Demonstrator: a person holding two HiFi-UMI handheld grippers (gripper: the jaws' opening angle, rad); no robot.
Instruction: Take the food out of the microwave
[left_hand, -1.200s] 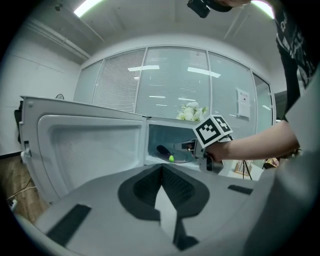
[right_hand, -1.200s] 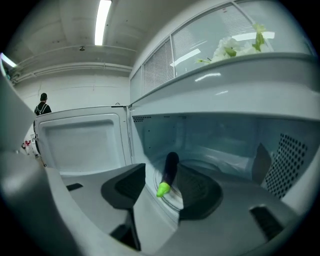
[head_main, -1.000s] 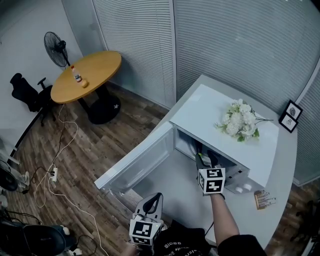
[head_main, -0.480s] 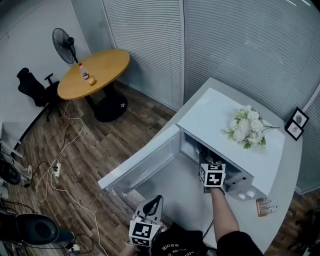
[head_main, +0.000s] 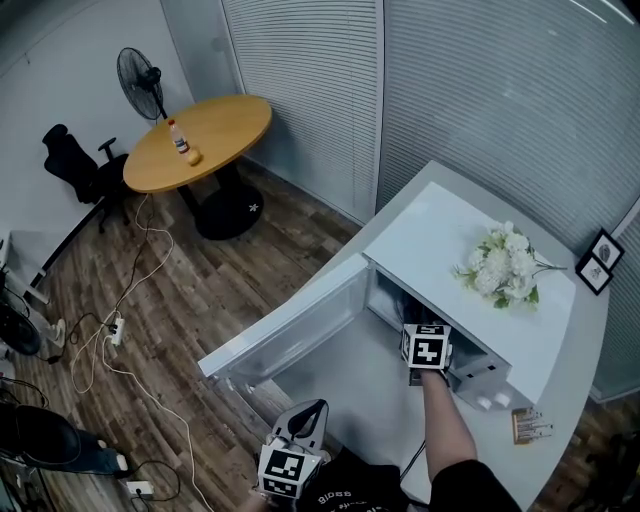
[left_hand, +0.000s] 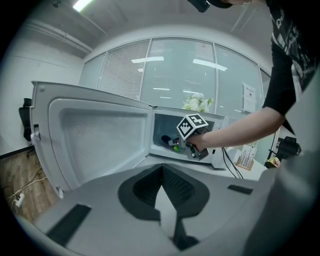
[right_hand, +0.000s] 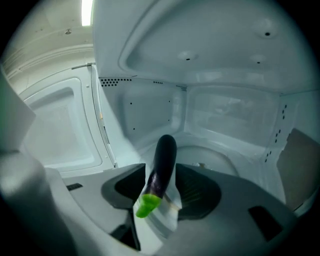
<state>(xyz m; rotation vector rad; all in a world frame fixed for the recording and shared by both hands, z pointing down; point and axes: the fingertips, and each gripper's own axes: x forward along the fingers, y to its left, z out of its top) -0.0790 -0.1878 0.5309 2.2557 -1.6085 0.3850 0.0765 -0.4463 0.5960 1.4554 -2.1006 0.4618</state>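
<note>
The white microwave (head_main: 440, 235) stands on a white counter with its door (head_main: 290, 325) swung open to the left. My right gripper (head_main: 412, 320) reaches into the cavity, so in the head view its fingertips are hidden and only its marker cube shows. The right gripper view shows my right gripper (right_hand: 161, 171) shut on a dark purple eggplant (right_hand: 162, 152) with a green stem end, lifted above the glass turntable (right_hand: 220, 160). My left gripper (left_hand: 161, 170) hangs low in front of the counter, shut and holding nothing. From there the eggplant (left_hand: 167, 140) shows inside the opening.
White flowers (head_main: 500, 268) lie on top of the microwave. A photo frame (head_main: 600, 262) and a small card (head_main: 530, 425) sit on the counter. Beyond the wooden floor are a round table (head_main: 220, 125) with a bottle (head_main: 180, 140), a fan (head_main: 140, 75), a chair (head_main: 75, 165) and cables (head_main: 130, 330).
The head view has drifted, shifting the whole scene right and down. My right gripper stays in the microwave opening. The left gripper has barely moved.
</note>
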